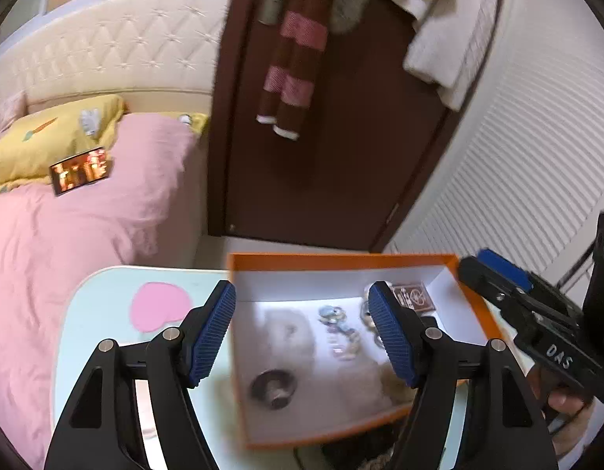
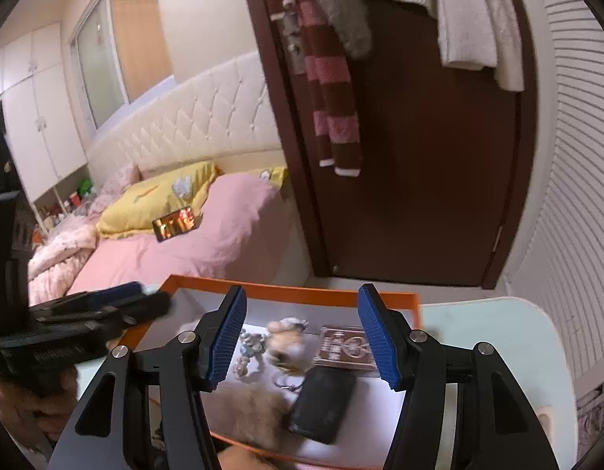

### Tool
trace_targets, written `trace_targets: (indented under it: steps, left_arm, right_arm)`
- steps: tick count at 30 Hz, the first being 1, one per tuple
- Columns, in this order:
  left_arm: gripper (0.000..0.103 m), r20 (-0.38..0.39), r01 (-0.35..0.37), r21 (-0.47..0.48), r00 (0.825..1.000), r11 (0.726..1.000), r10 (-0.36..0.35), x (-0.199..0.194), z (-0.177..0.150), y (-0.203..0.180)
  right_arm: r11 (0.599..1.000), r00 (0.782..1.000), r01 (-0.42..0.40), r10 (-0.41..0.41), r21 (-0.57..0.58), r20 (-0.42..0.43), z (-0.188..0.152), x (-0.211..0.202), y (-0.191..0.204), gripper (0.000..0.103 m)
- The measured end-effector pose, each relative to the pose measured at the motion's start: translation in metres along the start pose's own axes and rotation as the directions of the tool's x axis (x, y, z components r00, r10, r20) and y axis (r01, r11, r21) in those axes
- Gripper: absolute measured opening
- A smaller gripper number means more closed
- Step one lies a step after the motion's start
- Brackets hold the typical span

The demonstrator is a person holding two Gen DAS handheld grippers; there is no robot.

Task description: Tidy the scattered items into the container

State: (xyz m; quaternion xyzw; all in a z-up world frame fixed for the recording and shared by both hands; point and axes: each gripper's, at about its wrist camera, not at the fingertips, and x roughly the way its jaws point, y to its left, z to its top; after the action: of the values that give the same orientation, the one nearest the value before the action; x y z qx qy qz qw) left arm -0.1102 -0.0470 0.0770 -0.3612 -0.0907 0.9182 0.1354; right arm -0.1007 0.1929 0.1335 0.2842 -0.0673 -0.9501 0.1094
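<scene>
An orange box (image 1: 341, 260) with a white inside stands on a pale blue table (image 1: 106, 293). Inside it lie a dark round ring-shaped thing (image 1: 272, 387), a beaded keychain (image 1: 337, 325) and a brown patterned card box (image 1: 413, 297). My left gripper (image 1: 302, 313) hovers open over the box with nothing between its pads. The right gripper (image 1: 494, 274) pokes in over the box's right rim. In the right wrist view my right gripper (image 2: 302, 313) is open above the box (image 2: 286, 291), over a black case (image 2: 321, 403), a fluffy beige item (image 2: 247, 411) and the card box (image 2: 341, 346). The left gripper (image 2: 137, 297) reaches in from the left.
A bed with a pink cover (image 1: 67, 243) and a lit phone (image 1: 80, 170) lies left of the table. A dark brown door (image 1: 341, 156) with a hanging striped scarf (image 1: 294, 58) stands behind the box, white louvred panels (image 1: 517, 180) to its right. A pink shape (image 1: 157, 307) marks the tabletop.
</scene>
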Motion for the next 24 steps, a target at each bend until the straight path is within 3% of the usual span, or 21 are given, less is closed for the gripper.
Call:
trace_targets:
  steps: [7, 11, 14, 20, 23, 24]
  left_arm:
    - [0.071, 0.037, -0.067, 0.032, 0.997, 0.997, 0.066, -0.047, -0.027, 0.005]
    - [0.071, -0.053, -0.029, -0.002, 0.998, 1.0, 0.028, -0.056, -0.061, 0.003]
    - [0.071, -0.127, -0.002, -0.044, 0.992, 0.999, -0.003, -0.061, -0.091, 0.004]
    - [0.071, -0.193, -0.14, 0.004, 0.971, 0.99, 0.139, -0.053, -0.132, 0.002]
    - [0.078, -0.168, -0.181, 0.049, 0.968, 0.982, 0.187, -0.048, -0.141, -0.004]
    - [0.081, -0.162, -0.198, 0.068, 0.965, 0.978, 0.207, -0.047, -0.143, -0.007]
  right_arm:
    - [0.999, 1.0, -0.028, 0.028, 0.022, 0.013, -0.022, -0.046, -0.002, 0.063]
    - [0.998, 0.997, -0.07, 0.07, 0.007, -0.028, -0.046, -0.064, 0.014, 0.07]
    - [0.998, 0.995, -0.055, 0.053, -0.023, -0.081, -0.071, -0.07, 0.026, 0.072]
    - [1.0, 0.966, 0.003, -0.008, -0.02, -0.26, -0.121, -0.057, 0.031, 0.073]
    - [0.999, 0.955, 0.046, -0.048, -0.013, -0.292, -0.134, -0.052, 0.031, 0.073]
    - [0.998, 0.954, 0.064, -0.067, -0.02, -0.291, -0.137, -0.051, 0.032, 0.077]
